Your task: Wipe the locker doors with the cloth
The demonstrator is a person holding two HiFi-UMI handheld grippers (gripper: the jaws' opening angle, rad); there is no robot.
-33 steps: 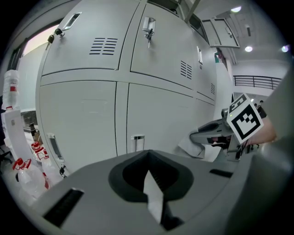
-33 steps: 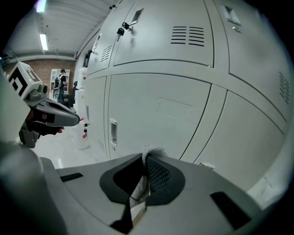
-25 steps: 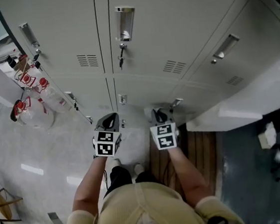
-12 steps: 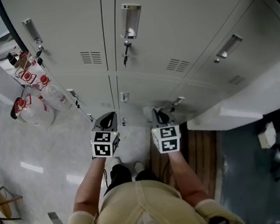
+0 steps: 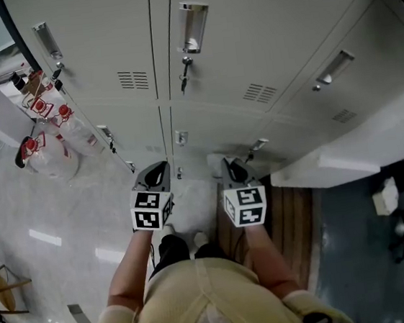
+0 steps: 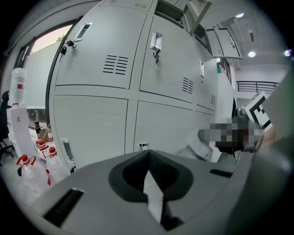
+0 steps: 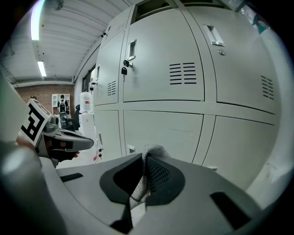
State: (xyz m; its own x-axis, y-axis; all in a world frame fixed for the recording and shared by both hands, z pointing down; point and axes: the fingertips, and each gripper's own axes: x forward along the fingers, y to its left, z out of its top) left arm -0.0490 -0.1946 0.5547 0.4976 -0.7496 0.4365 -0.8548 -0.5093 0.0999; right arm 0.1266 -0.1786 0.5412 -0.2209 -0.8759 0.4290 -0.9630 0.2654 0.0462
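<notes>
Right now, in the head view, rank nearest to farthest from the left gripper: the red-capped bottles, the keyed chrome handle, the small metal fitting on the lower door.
From the left gripper:
1. Small metal fitting, just up-right, on the lower door.
2. Red-capped bottles, left, on the floor.
3. Keyed chrome handle, high on the upper door.

Open floor (image 5: 65, 230) before the lockers (image 5: 245, 29) (bottles (image 5: 52, 149) at far left)

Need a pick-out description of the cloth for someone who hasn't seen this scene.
Facing the wall of pale grey lockers, look at the right claw, held low in front of them. The cloth is the grey woven wad pinched between its jaws; the left claw is shut on nothing.
</notes>
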